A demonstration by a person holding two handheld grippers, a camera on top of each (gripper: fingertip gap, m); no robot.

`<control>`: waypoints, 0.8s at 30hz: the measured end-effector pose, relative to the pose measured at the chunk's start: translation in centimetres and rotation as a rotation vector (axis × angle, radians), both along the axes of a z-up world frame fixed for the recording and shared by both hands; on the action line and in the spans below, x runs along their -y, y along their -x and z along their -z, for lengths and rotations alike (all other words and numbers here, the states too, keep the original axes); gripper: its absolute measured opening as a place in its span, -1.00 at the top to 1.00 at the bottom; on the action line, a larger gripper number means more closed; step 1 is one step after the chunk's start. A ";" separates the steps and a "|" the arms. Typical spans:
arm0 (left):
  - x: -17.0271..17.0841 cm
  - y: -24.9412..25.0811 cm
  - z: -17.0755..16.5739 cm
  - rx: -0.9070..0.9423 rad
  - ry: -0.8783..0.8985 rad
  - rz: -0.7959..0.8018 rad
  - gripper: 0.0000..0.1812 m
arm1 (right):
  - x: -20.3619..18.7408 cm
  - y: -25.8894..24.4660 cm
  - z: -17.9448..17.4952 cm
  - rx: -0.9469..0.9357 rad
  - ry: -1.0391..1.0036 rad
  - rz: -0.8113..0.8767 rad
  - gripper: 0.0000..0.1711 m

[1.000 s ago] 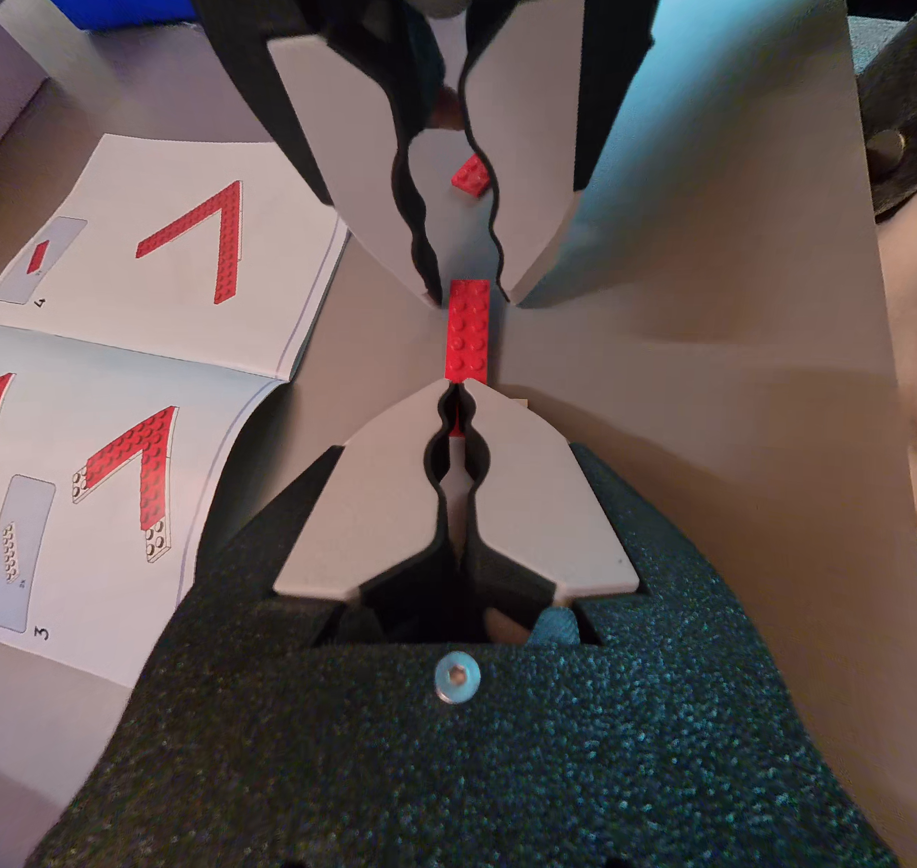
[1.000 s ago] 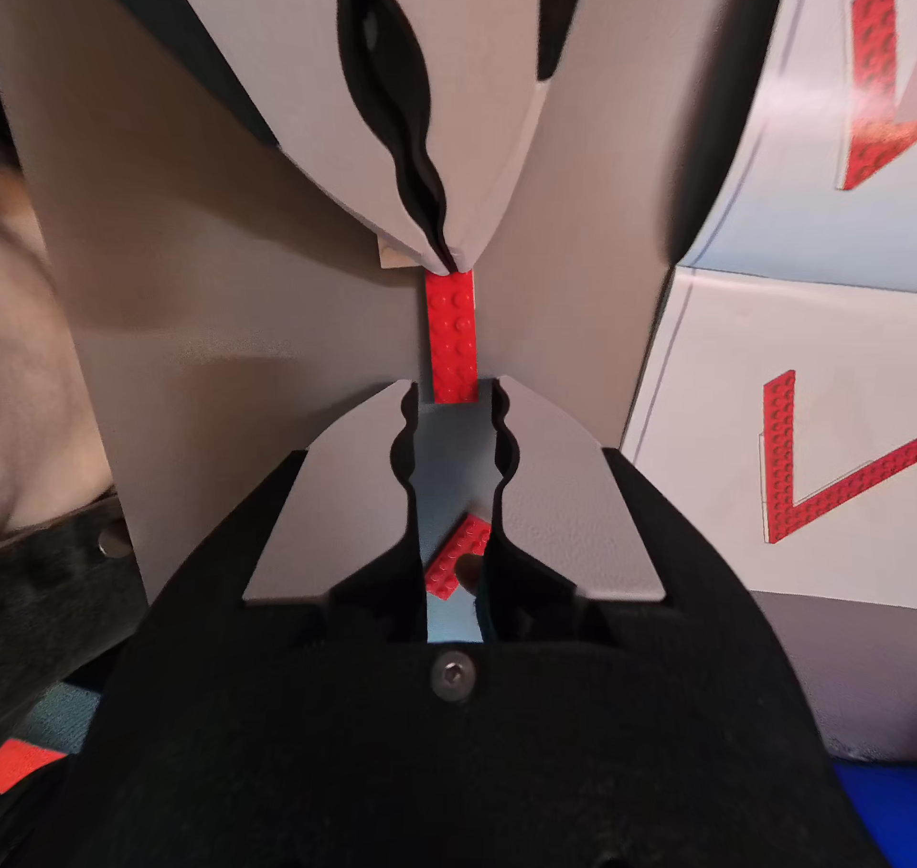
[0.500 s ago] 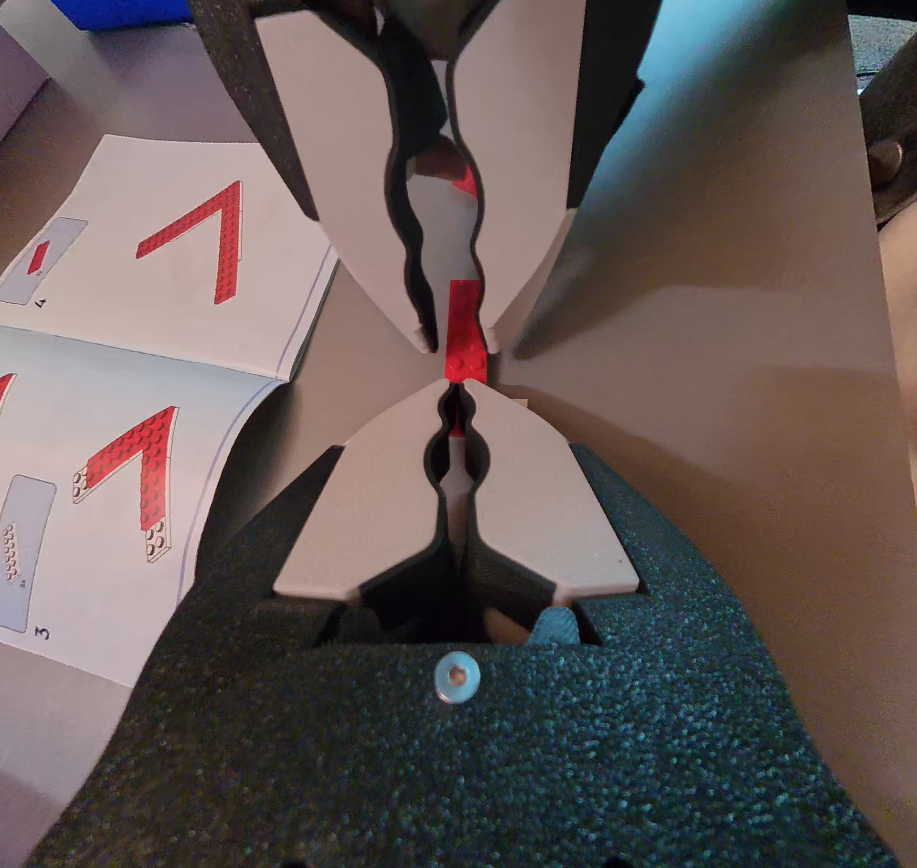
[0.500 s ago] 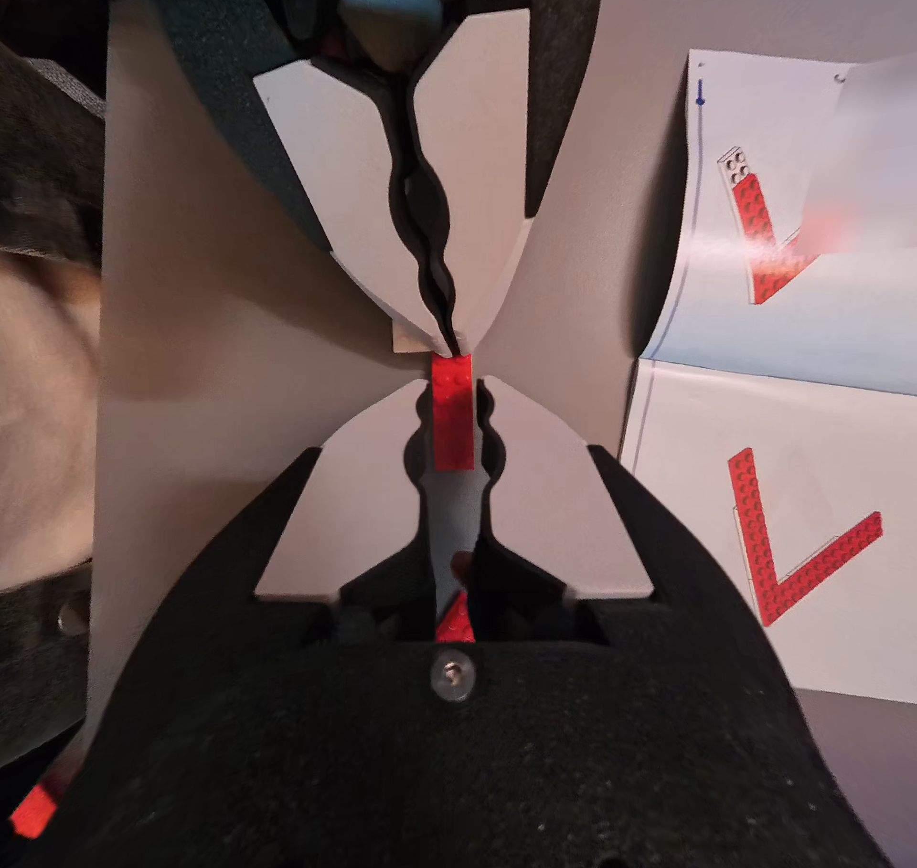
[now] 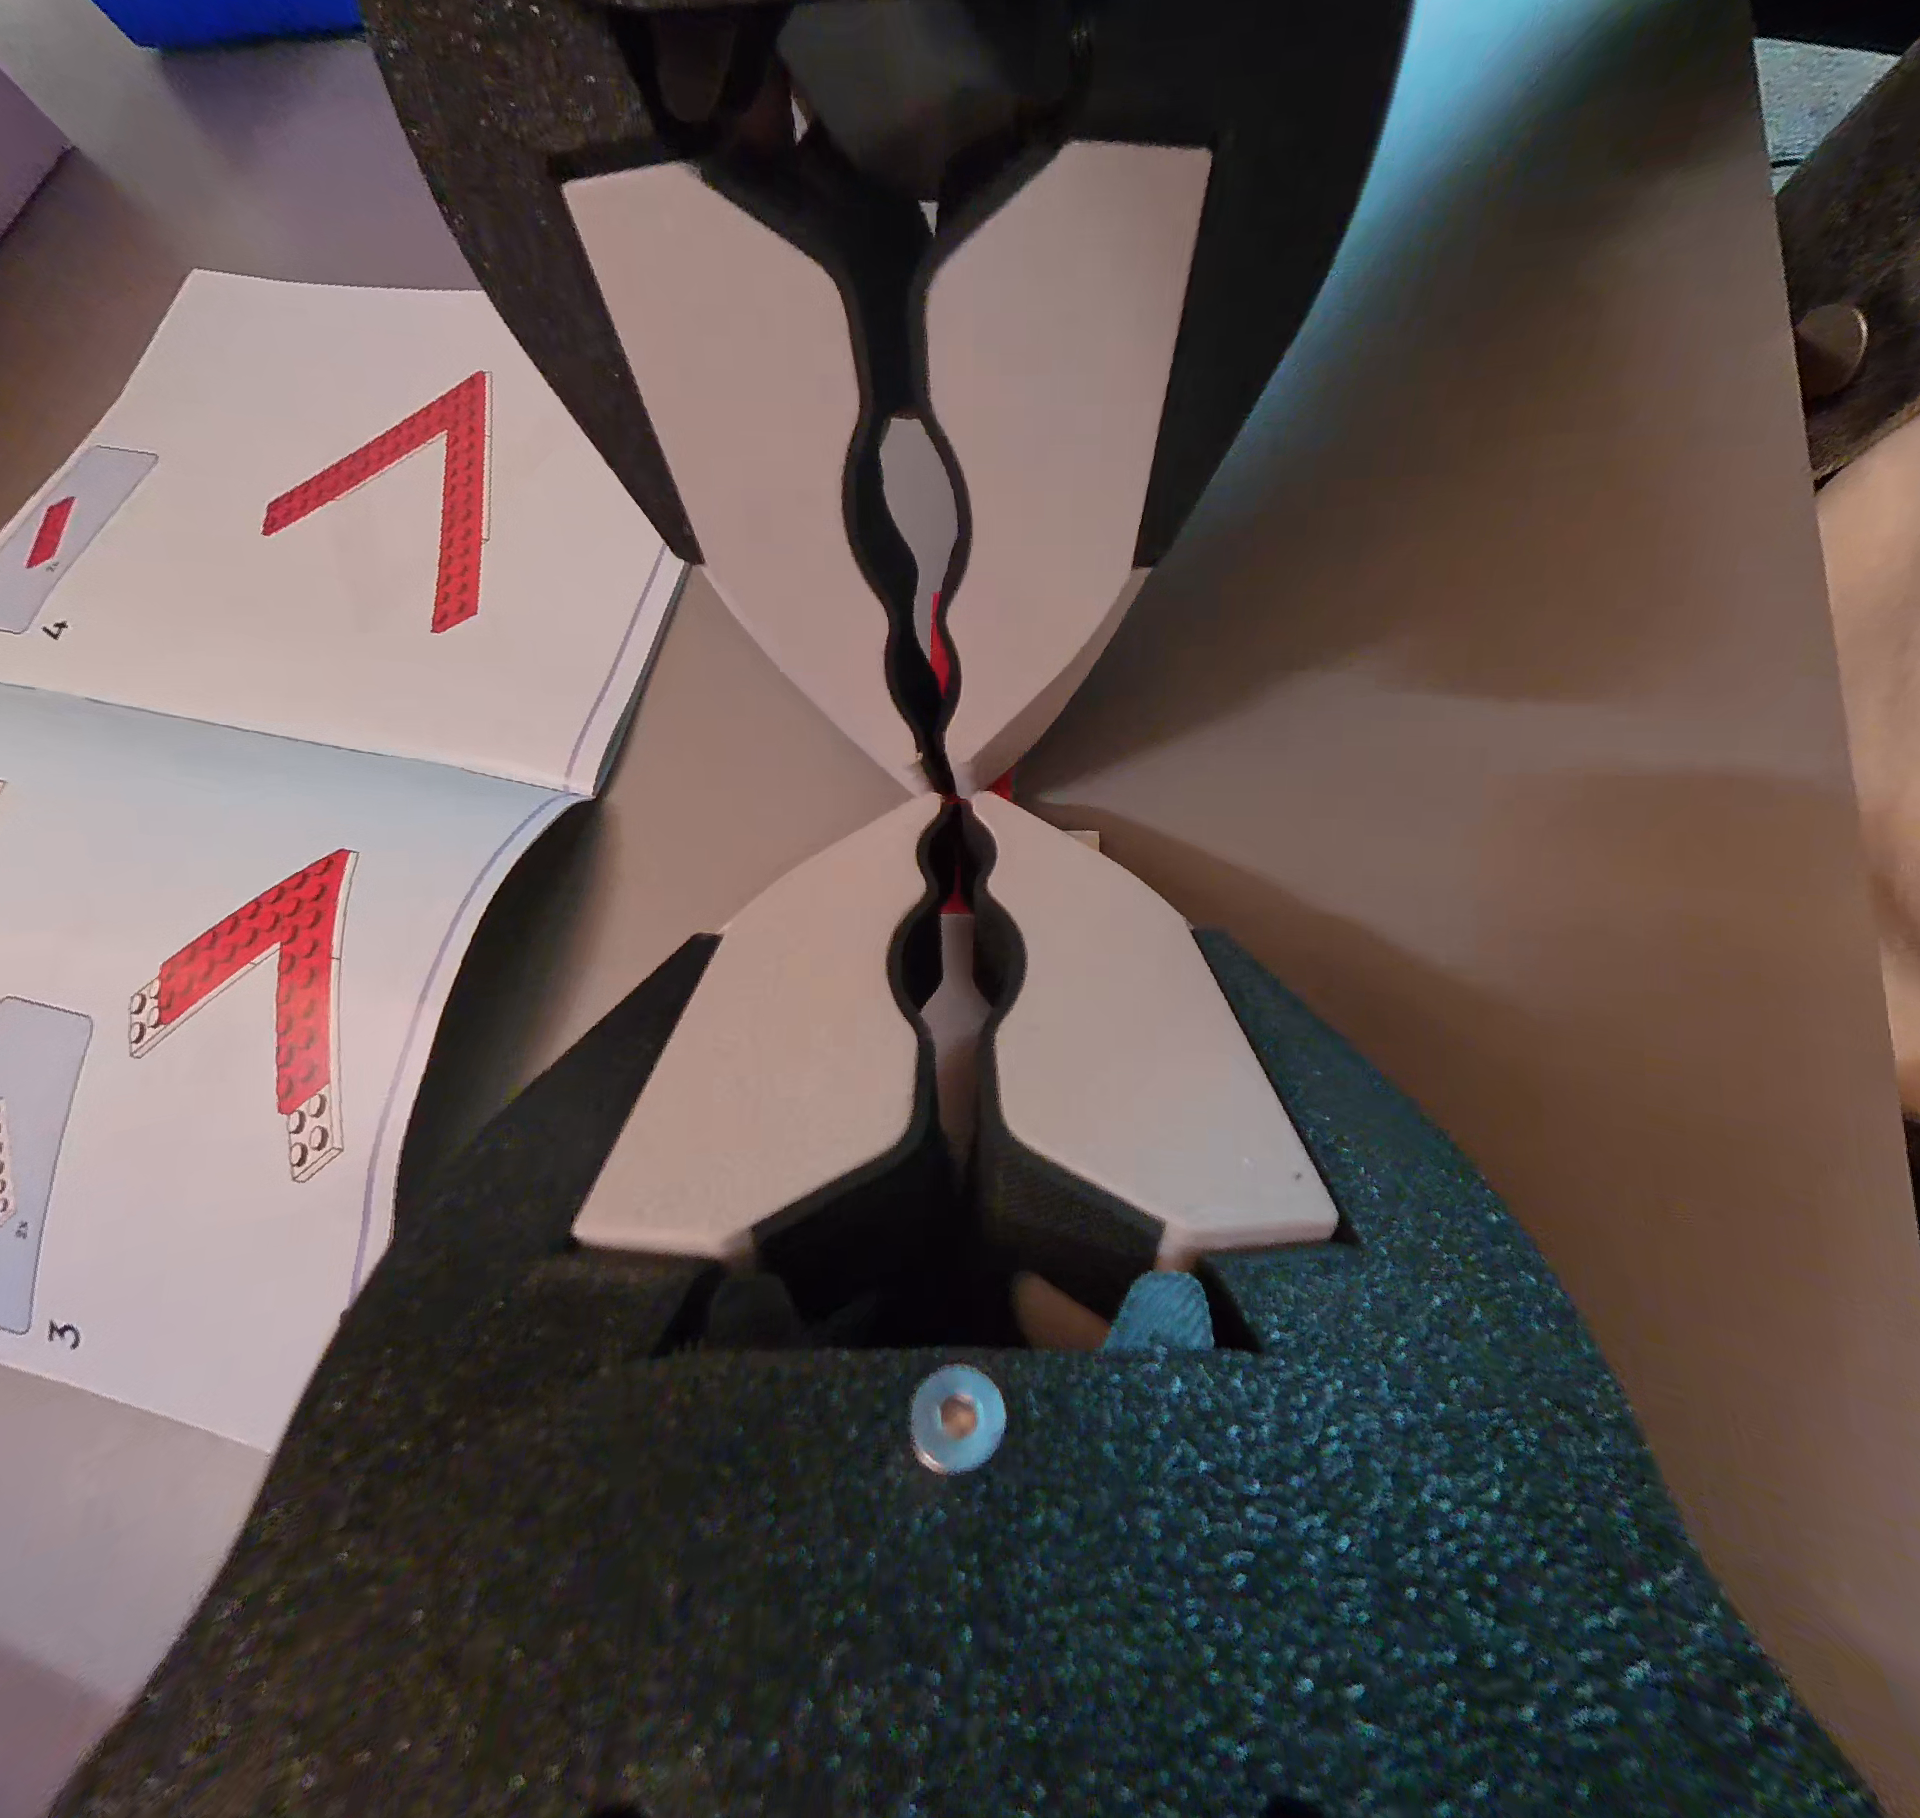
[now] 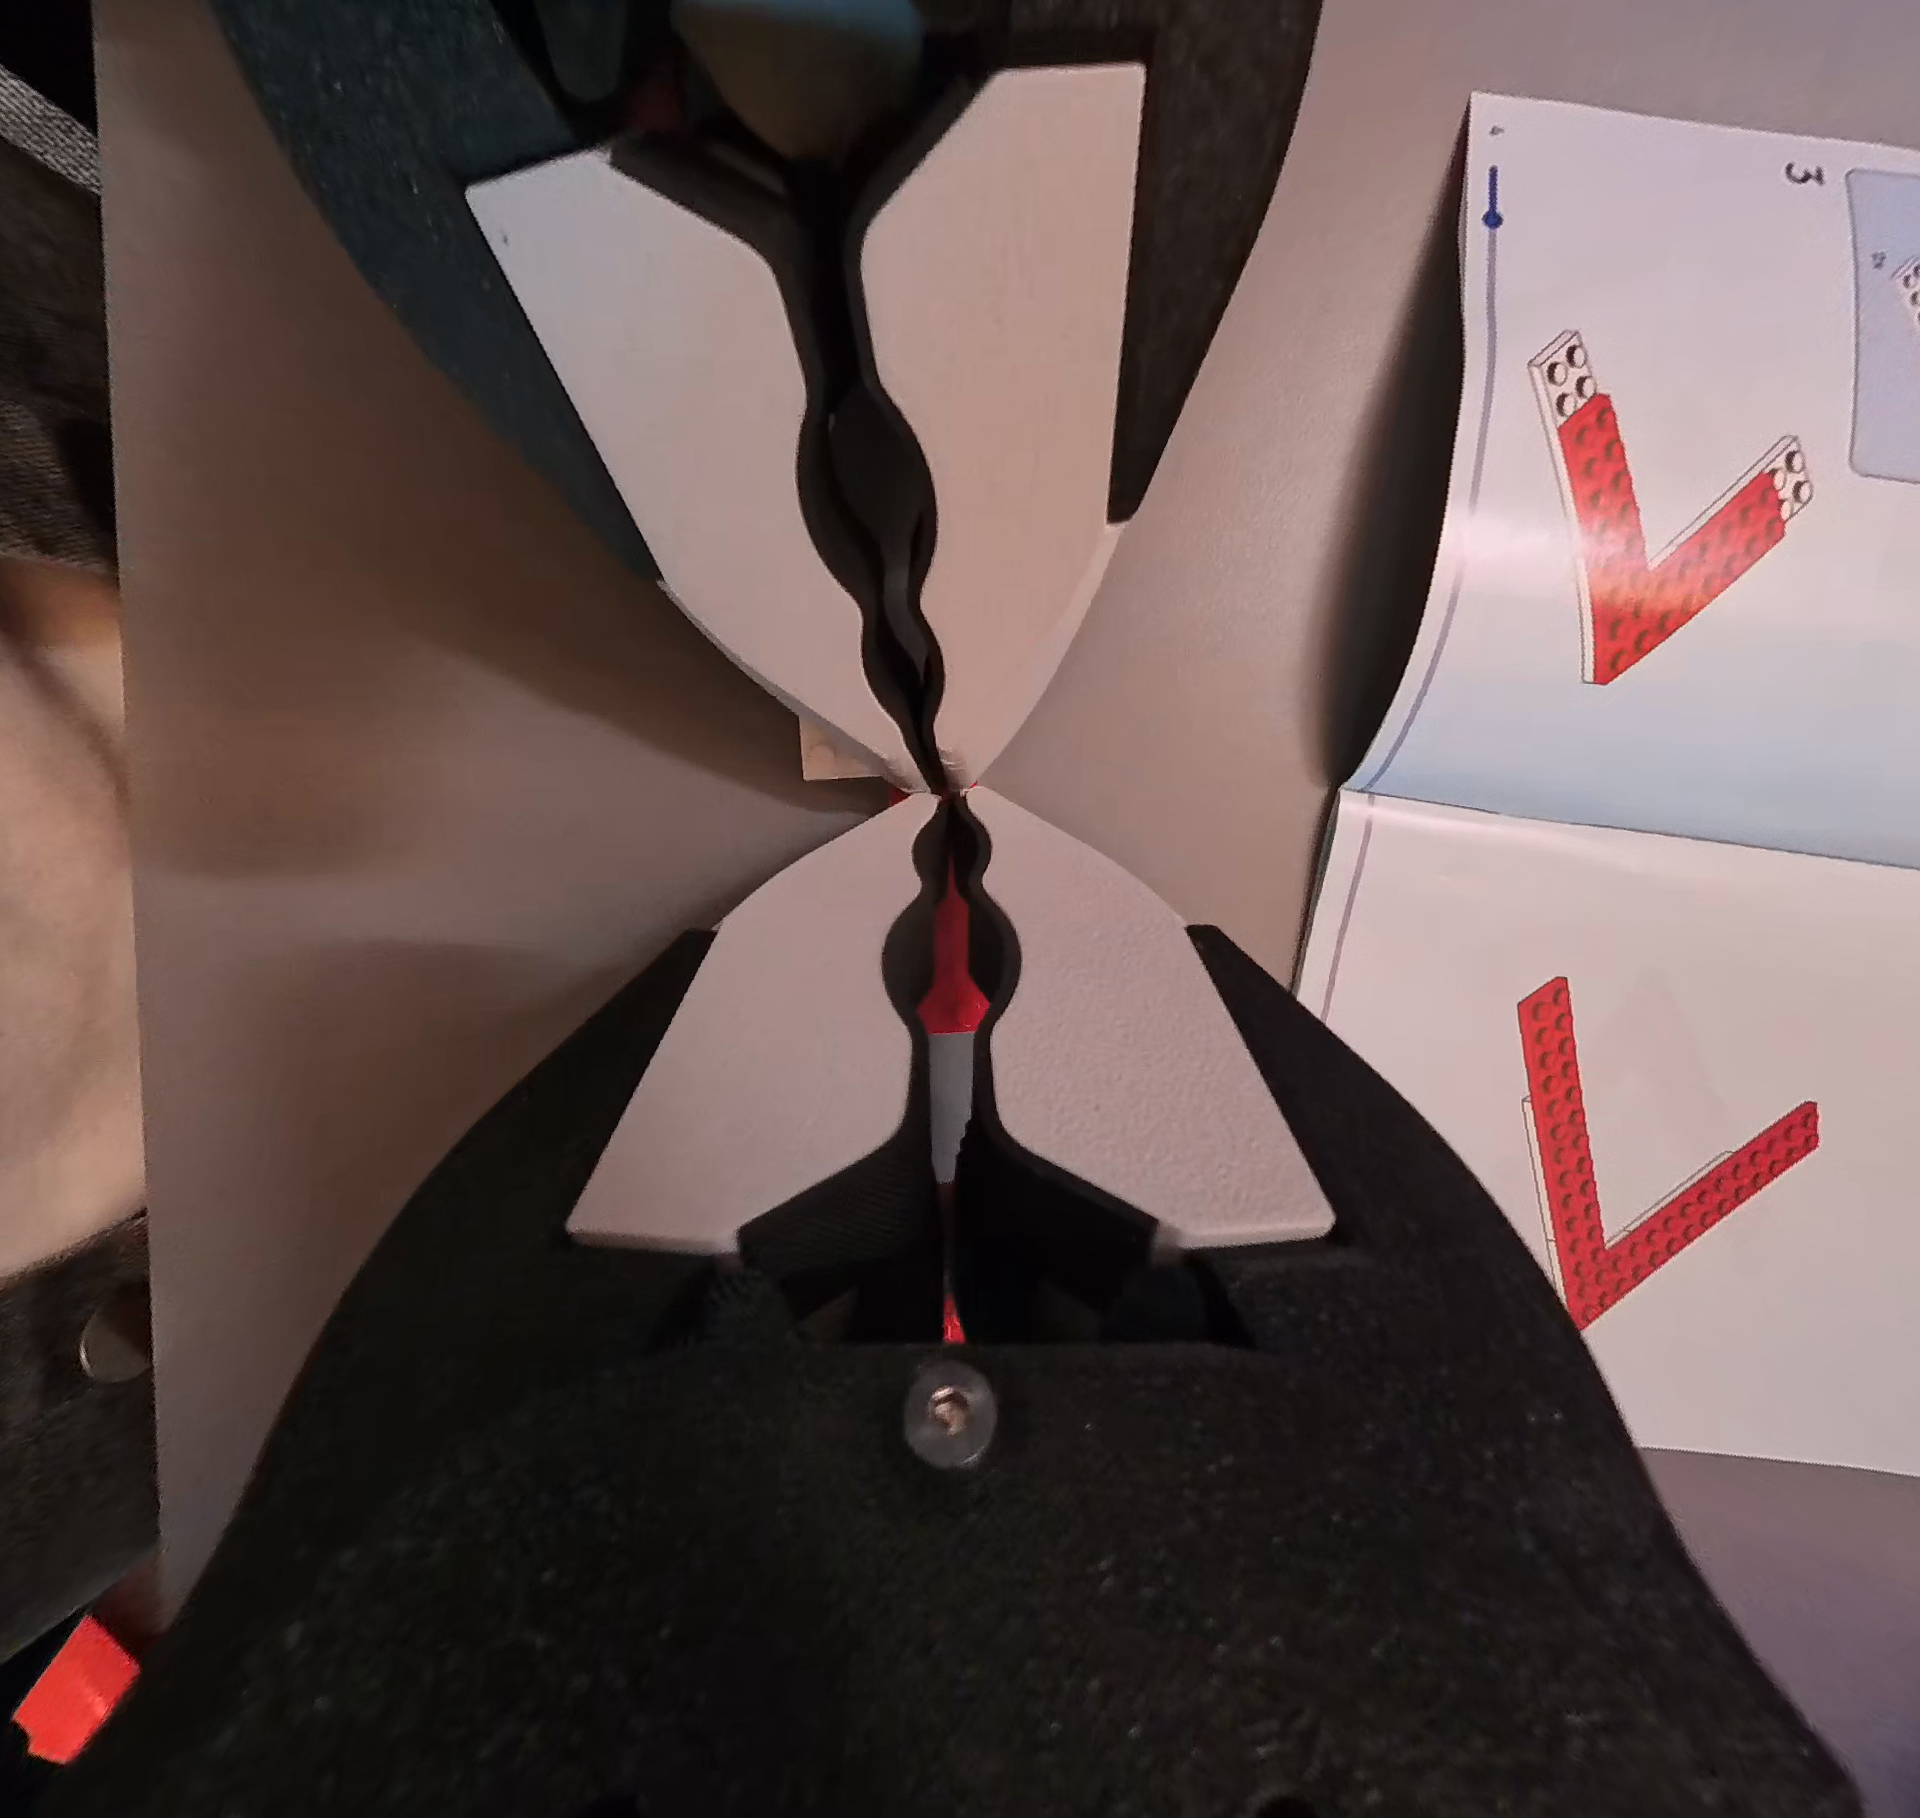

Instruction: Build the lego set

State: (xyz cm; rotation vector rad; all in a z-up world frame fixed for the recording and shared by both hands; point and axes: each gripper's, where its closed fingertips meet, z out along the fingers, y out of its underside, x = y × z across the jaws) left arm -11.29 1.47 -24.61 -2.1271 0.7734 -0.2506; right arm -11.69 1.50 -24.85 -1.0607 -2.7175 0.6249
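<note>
In the left wrist view the left gripper (image 5: 951,818) has its jaws pinched nearly closed on the near end of a red plate (image 5: 958,901), tip to tip with the right gripper (image 5: 940,776), above bare desk (image 5: 1455,833) beside the open instruction booklet (image 5: 312,729). In the right wrist view the right gripper (image 6: 948,812) is likewise clamped on the red plate (image 6: 951,979), so this looks like a handover or joining step. Next, I judge, one gripper must let go.
</note>
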 end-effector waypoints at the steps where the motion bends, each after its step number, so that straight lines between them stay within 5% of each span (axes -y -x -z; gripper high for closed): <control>1: 0.0 0.0 0.0 0.003 0.002 0.000 1.00 | 0.0 0.0 0.0 0.000 0.003 0.006 1.00; 15: 0.1 0.0 0.0 0.031 0.022 0.009 1.00 | 0.2 -0.1 0.0 0.026 0.047 0.028 1.00; 16: 0.1 0.0 -0.3 0.039 0.002 0.012 1.00 | 0.1 -0.1 -0.2 0.020 0.067 0.038 0.82; 24: 0.7 2.0 -2.3 0.094 -0.090 -0.043 0.90 | -1.3 -0.3 -1.2 -0.050 0.002 0.000 0.61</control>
